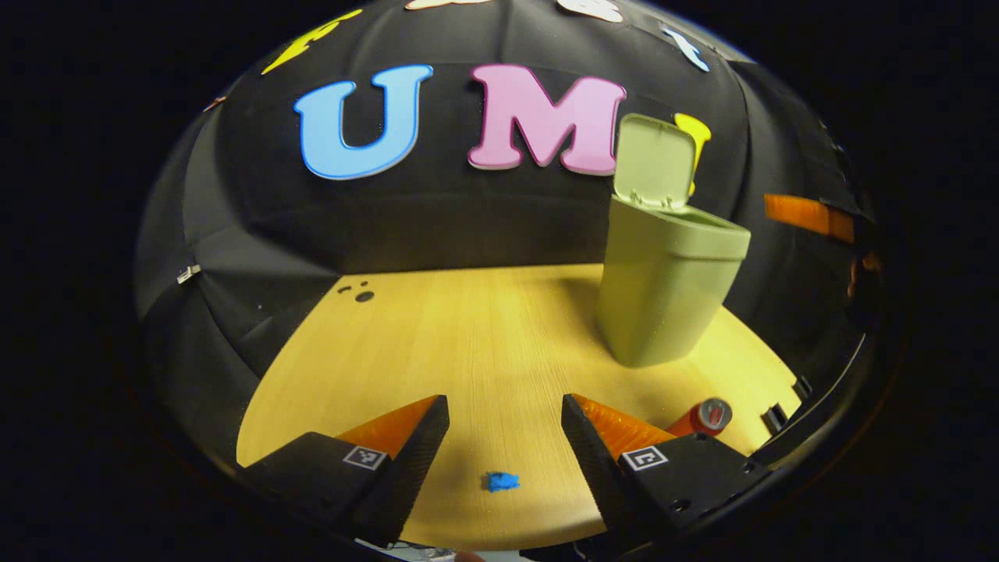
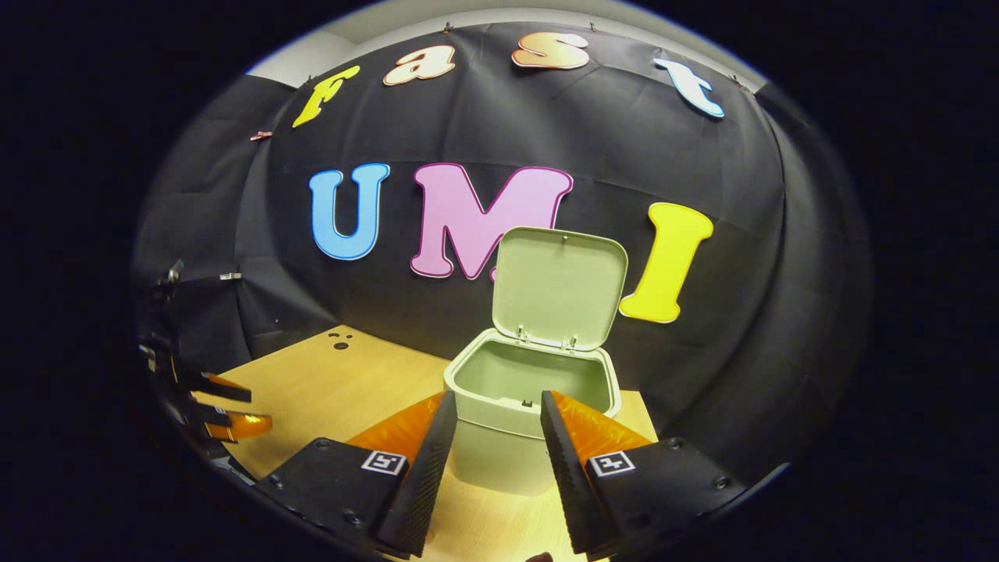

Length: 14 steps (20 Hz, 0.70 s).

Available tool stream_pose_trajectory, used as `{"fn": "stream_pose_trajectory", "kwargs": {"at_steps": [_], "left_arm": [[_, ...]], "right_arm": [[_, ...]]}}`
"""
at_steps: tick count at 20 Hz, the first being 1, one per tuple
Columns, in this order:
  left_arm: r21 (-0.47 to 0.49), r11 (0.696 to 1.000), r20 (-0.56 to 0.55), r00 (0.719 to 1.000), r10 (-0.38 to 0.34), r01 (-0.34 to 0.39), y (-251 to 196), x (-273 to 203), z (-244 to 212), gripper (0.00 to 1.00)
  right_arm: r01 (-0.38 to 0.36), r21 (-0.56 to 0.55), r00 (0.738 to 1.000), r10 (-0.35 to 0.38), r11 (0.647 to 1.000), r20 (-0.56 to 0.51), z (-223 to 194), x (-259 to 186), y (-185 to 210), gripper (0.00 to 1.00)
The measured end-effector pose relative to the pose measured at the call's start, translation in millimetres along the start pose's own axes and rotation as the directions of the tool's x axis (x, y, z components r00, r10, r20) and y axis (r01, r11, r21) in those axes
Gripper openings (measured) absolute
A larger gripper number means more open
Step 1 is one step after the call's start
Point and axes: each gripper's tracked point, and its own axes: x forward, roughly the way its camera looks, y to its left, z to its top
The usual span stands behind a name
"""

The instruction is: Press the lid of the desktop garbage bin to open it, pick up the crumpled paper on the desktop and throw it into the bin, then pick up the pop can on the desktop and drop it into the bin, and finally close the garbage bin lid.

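Pale green plastic forms the garbage bin (image 1: 663,297), which is seen standing upright on the light wooden desktop (image 1: 484,343), close to the black cloth wall behind it. Its lid (image 1: 654,162) is raised on the rear hinge and stands nearly vertical, so the mouth of the bin is left uncovered. In the right gripper view the bin (image 2: 499,457) is met from slightly above, its lid (image 2: 559,287) tipped back, and the part of the inner cavity that can be seen is bare.

In the left gripper view the left gripper (image 1: 506,437) is held low over the desktop, well short of the bin, with its fingers spread wide and nothing gripped between them. A small crumpled blue paper (image 1: 502,481) lies on the wood in the gap between those fingers, nearer the camera than their tips. A red pop can (image 1: 701,418) is seen lying on its side in front of the bin, just beyond the finger on that side, its silver end turned towards the camera.

The right gripper (image 2: 499,425) is held just in front of the bin's near rim, its fingers parted and empty, with the bin's front wall framed between them. Far to the side of the bin in that same view, the left gripper (image 2: 234,407) is seen at the desktop's edge.
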Motion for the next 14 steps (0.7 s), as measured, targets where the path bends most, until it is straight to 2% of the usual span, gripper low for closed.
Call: {"fn": "stream_pose_trajectory", "kwargs": {"at_steps": [8, 14], "left_arm": [[-0.011, 0.999, -0.194, 0.98, -0.044, 0.043, -4.8, 37.4, -86.2, 0.85], [-0.034, 0.998, -0.321, 0.945, -0.057, 0.049, -1.9, 52.3, -133.3, 0.77]], "right_arm": [[0.053, 0.013, 0.998, -0.052, 0.999, -0.045, -18.1, -18.7, -13.3, 0.7], [0.098, 0.01, 0.992, -0.097, 0.995, -0.078, -31.3, -34.3, -23.7, 0.7]]}}
